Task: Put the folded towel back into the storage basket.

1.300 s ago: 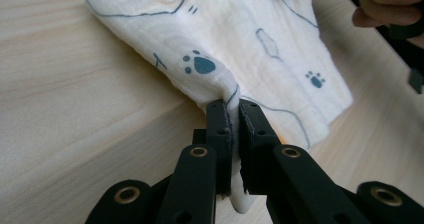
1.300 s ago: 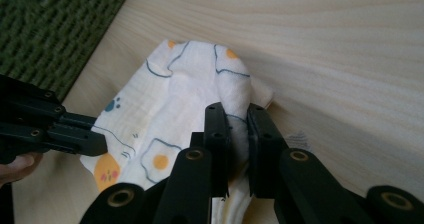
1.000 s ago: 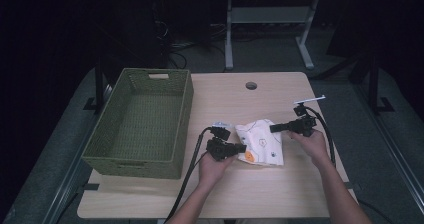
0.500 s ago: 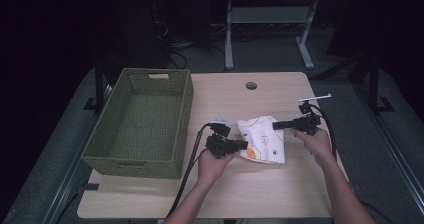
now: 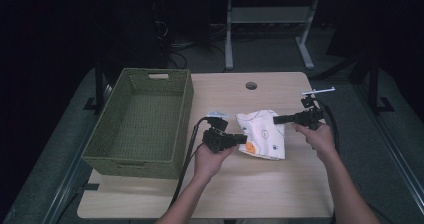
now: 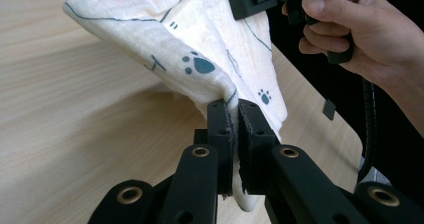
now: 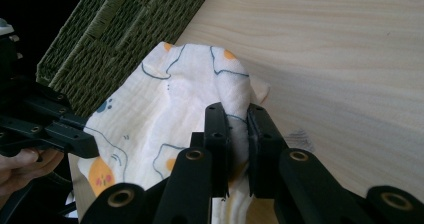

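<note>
Pinching opposite edges of the printed cloth [image 5: 262, 134], the left tongs [image 5: 243, 139] and right tongs [image 5: 278, 119] are both clenched on it, holding it stretched just above the desk [image 5: 240, 194], probably ready to carry into the wicker basket [image 5: 165, 159].

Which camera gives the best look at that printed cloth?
The right gripper view: the cloth spreads wide, showing orange spots and line drawings. The left gripper view shows a folded edge with paw prints pinched in the jaws. The high view shows it whole but small, between both grippers.
</note>
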Demonstrator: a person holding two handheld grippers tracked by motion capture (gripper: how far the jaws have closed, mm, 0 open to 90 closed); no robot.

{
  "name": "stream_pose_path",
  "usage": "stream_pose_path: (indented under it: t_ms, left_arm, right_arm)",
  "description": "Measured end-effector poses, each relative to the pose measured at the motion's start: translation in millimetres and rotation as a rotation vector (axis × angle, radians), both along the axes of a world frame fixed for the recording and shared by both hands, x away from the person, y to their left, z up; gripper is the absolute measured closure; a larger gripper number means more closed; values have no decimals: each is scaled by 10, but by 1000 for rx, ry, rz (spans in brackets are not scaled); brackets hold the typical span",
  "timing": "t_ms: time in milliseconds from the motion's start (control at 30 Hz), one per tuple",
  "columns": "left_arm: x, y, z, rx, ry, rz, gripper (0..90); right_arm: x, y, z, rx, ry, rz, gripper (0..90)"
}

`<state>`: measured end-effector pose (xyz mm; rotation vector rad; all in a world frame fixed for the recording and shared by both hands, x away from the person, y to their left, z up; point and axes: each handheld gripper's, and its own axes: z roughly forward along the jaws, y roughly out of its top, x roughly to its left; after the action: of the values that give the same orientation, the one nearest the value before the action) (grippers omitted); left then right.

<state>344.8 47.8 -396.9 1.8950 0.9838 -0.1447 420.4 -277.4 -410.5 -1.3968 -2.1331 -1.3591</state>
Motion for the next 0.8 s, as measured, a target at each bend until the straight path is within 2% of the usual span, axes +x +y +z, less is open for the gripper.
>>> stream_pose_path:
  t_ms: [133,567,800]
  left_arm:
    - [15,58,80,-14,0,-8,861]
    - [46,217,289,-36,-16,-6,861]
    - [93,391,412,-60,-19,-10,861]
  right_arm:
    - [0,30,107,15,-15,4,811]
    - [29,122,293,23,-24,11,811]
    - [51,212,443,30,-38,11,811]
